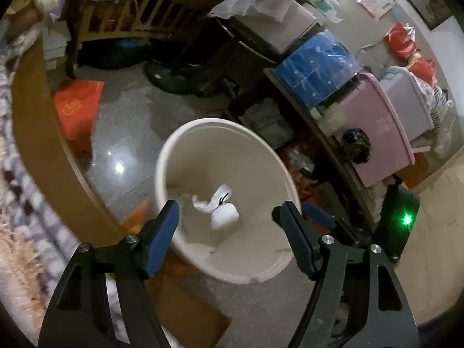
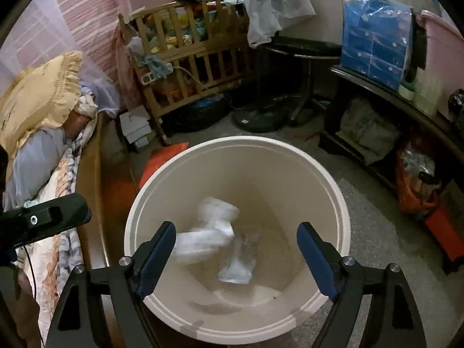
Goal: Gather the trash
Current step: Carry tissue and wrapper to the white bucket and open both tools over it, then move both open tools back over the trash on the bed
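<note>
A cream plastic bin [image 1: 174, 156] stands on the floor; it also shows in the right wrist view [image 2: 139, 203]. Inside it lies a tied white plastic bag [image 1: 221, 211]. In the right wrist view a blurred white bag [image 2: 208, 232] is inside the bin, with a clear wrapper [image 2: 239, 264] below it. My left gripper [image 1: 226, 217] is open and empty above the bin's near side. My right gripper [image 2: 236, 239] is open and empty right over the bin's mouth.
A bed with a wooden frame [image 2: 92, 156] runs along the left. A wooden crib [image 2: 185, 58], a fan base [image 2: 255, 119] and a dark shelf [image 1: 319, 133] with blue packs and a pink tub stand behind the bin. A red bag [image 1: 76, 110] and cardboard [image 1: 191, 310] lie on the floor.
</note>
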The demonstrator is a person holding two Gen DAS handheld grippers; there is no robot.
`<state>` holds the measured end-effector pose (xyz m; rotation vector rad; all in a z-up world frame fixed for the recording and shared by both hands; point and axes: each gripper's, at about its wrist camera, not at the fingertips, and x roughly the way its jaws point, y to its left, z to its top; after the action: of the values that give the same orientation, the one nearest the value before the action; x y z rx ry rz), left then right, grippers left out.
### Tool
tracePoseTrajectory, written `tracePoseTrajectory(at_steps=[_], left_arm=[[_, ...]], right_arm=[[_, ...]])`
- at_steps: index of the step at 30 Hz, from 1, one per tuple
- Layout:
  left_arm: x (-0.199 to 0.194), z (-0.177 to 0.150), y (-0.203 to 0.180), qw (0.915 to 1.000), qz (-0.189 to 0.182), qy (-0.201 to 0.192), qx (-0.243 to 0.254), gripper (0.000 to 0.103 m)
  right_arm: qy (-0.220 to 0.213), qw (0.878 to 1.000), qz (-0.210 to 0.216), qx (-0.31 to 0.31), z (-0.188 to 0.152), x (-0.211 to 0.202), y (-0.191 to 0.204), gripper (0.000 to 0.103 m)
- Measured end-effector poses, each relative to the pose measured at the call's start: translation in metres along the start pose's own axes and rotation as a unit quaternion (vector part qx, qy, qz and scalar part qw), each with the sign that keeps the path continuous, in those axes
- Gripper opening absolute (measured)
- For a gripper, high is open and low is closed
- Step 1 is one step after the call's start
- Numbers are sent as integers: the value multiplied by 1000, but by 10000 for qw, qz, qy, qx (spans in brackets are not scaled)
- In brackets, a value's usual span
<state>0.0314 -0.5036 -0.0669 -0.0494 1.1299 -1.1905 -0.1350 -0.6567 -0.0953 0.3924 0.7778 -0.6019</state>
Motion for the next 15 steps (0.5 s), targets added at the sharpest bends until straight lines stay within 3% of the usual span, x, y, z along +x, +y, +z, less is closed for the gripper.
tracePoseTrajectory(at_steps=[6,11,15], left_arm=[[-58,-20,27,9917,1143,-491,334,71],[-110,-48,55,9708,2218,-799,444,71],[-146,-72,82,9570,2704,-981,379,71]], right_arm=[[21,9996,192,-229,-11,5,29,83],[-13,9971,590,-488,-15,-1,77,83],[-42,9928,934,-743,-19,-10,126,83]])
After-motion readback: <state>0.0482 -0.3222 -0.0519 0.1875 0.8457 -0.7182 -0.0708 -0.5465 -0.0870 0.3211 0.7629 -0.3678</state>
